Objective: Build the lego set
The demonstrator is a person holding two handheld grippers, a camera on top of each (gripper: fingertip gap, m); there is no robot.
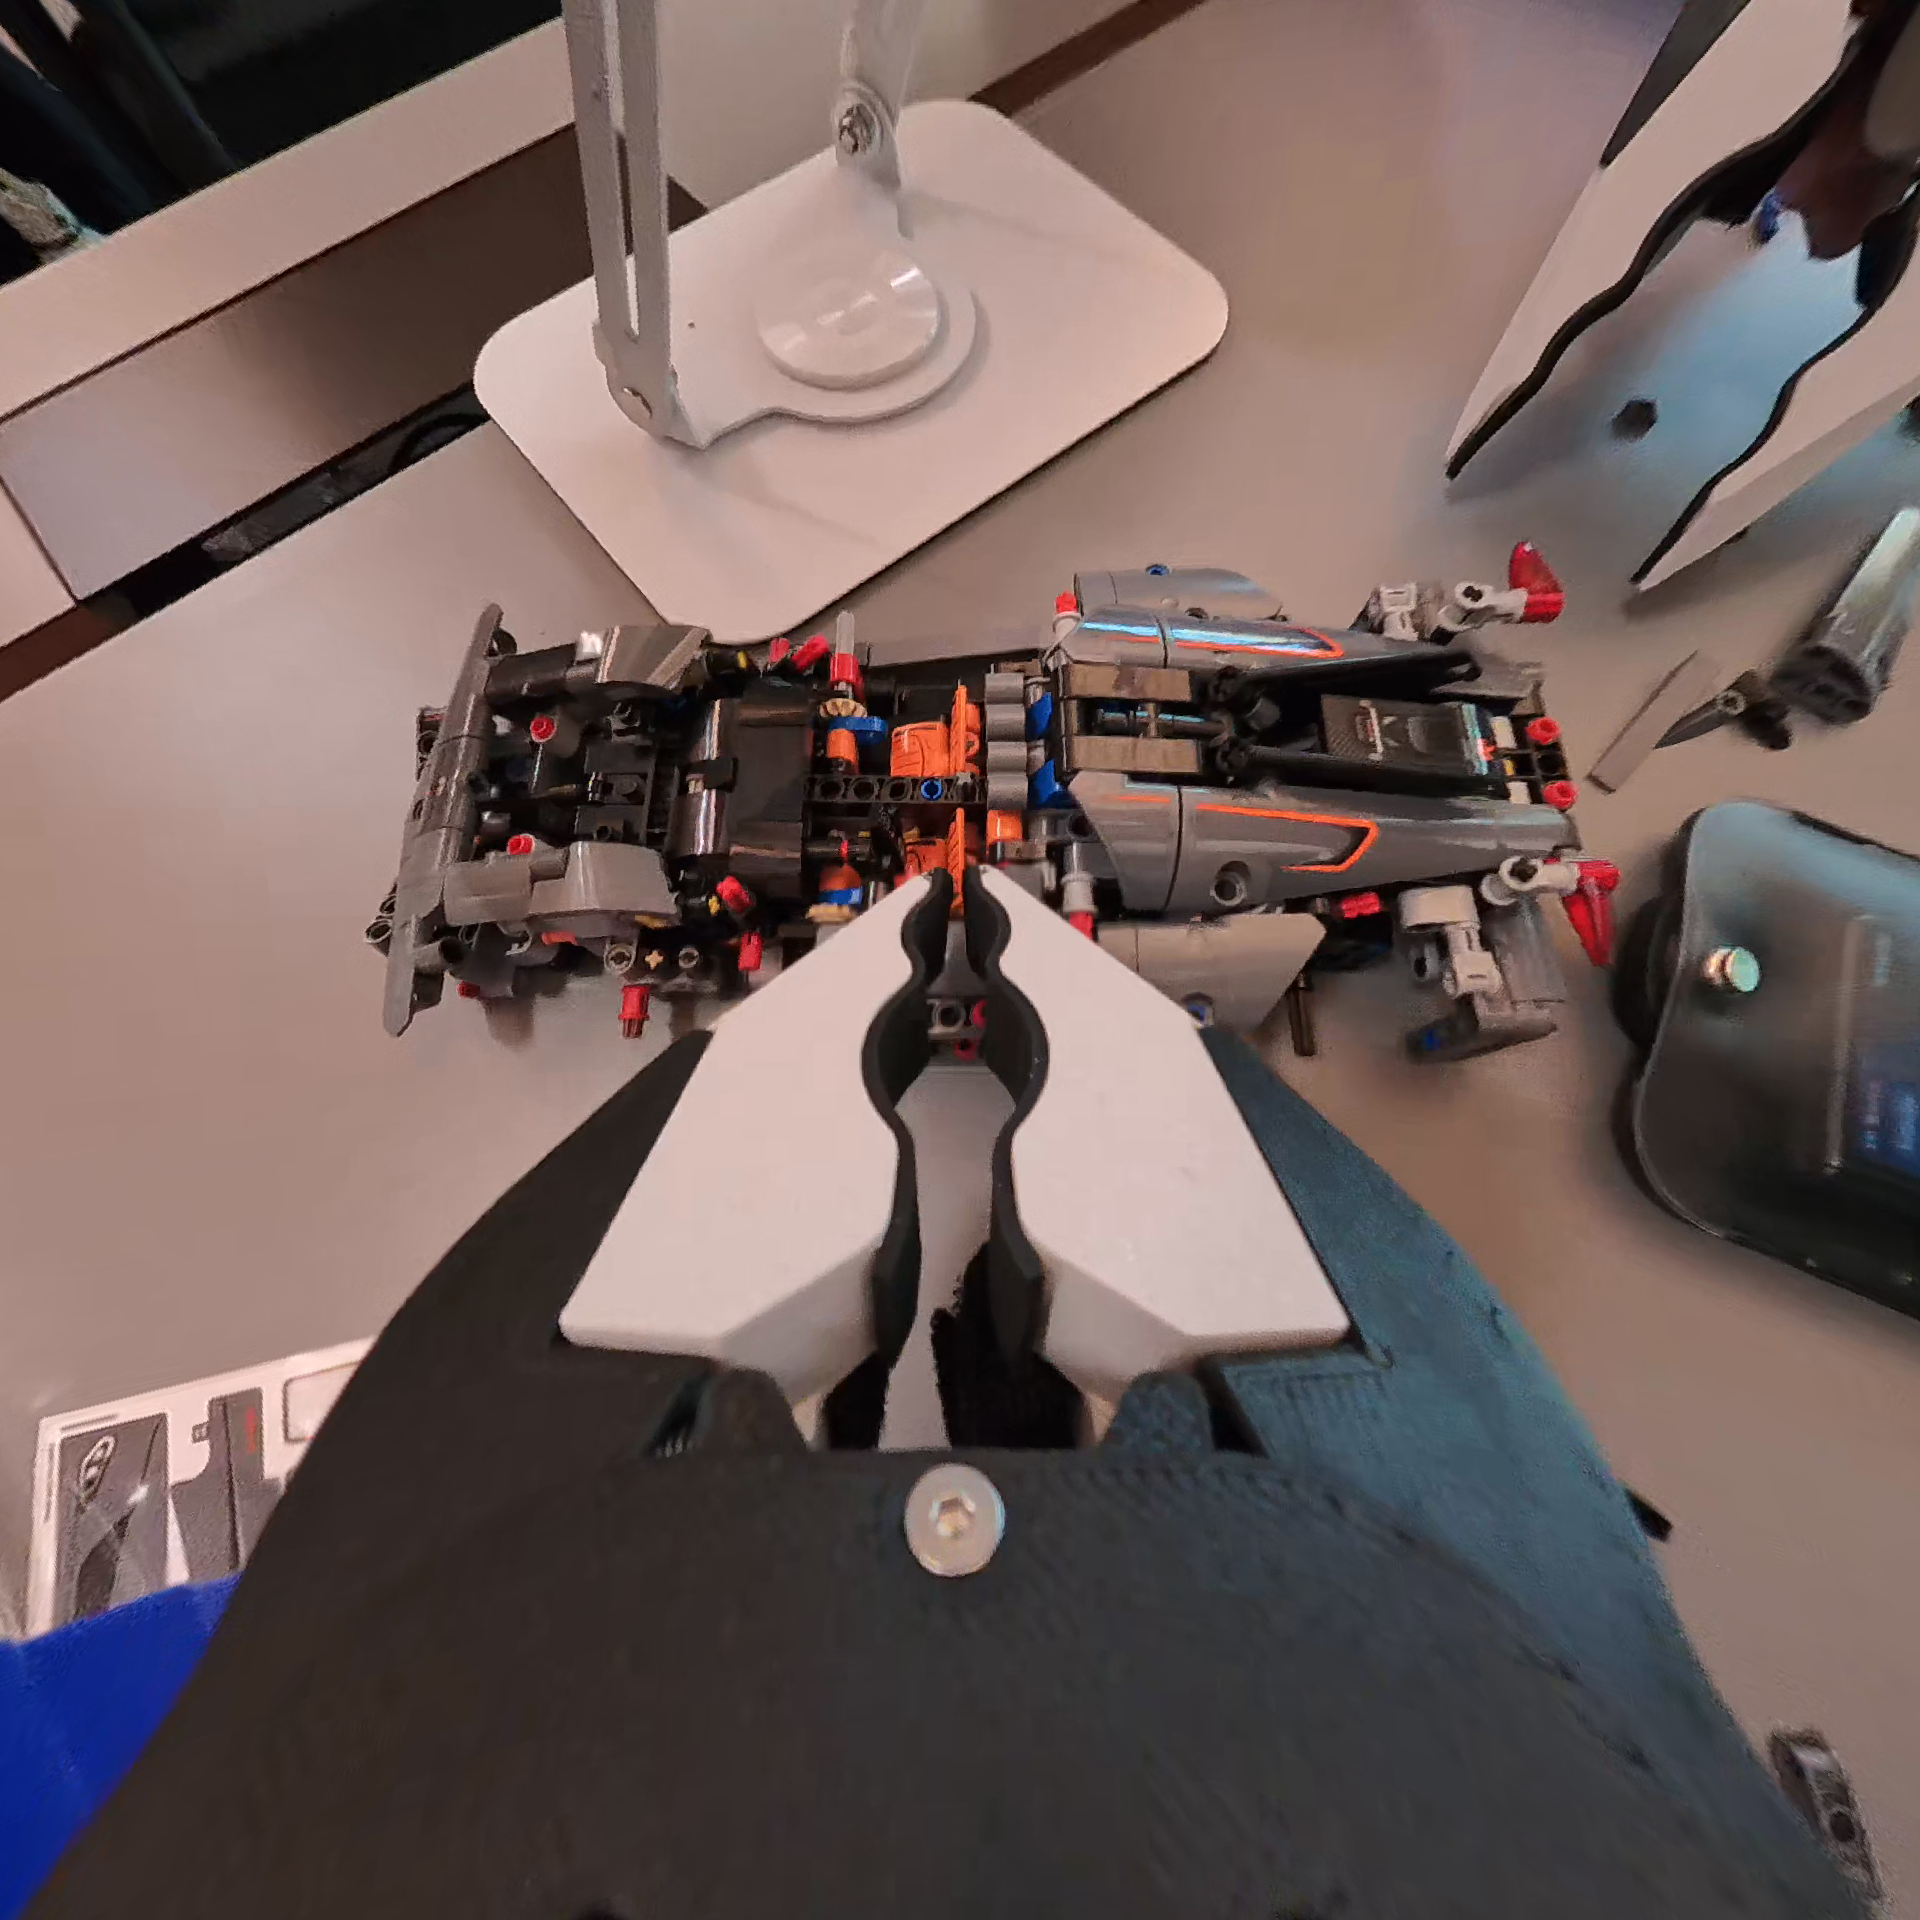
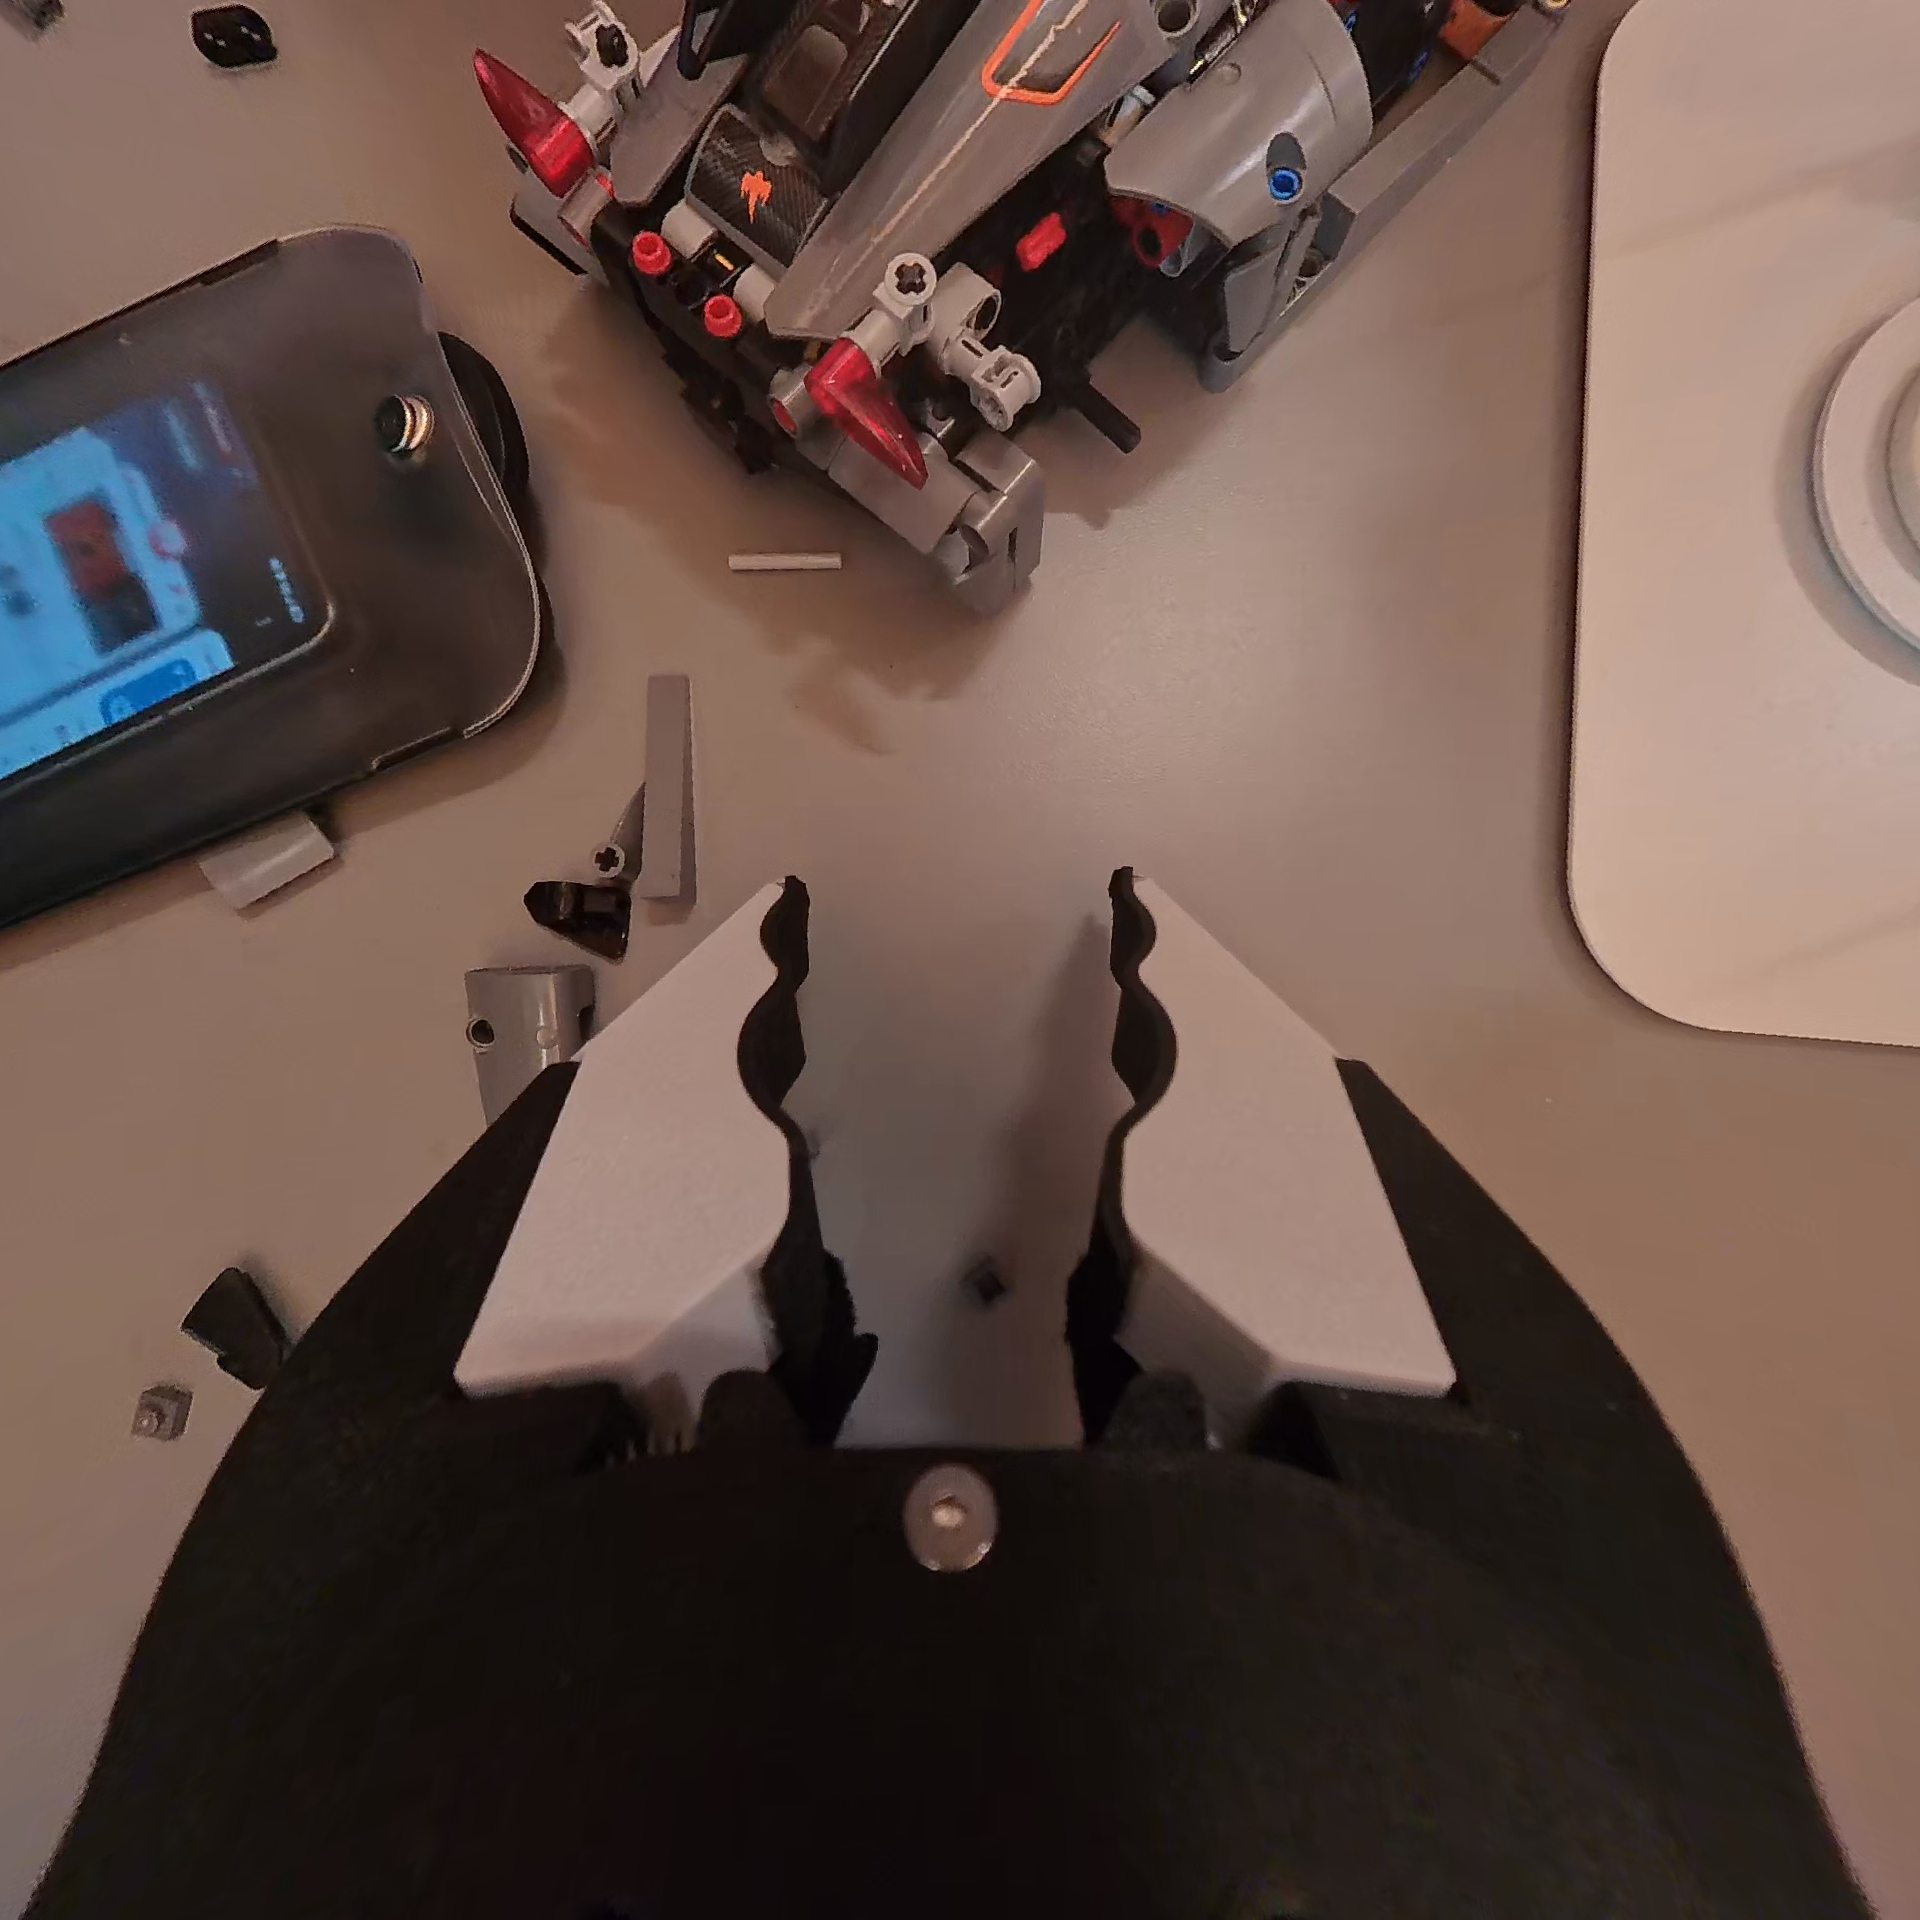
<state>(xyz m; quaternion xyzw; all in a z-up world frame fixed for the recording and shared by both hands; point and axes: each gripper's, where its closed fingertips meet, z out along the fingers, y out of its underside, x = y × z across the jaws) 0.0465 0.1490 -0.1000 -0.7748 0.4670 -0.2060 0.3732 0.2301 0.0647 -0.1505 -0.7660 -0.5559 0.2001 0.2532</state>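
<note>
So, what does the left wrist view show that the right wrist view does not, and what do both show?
Only the left wrist view shows the whole lego car from nose to tail with its orange middle part, the left gripper with jaws nearly shut at the car's near side, and a sticker sheet.

Only the right wrist view shows the loose grey pin, a grey wedge piece and the lit phone screen.

Both show the car's red tail tips, the phone, the white stand base and the open right gripper.

grey table (image 2: 1299, 727), lego car (image 1: 987, 769), phone (image 2: 208, 561)
</note>
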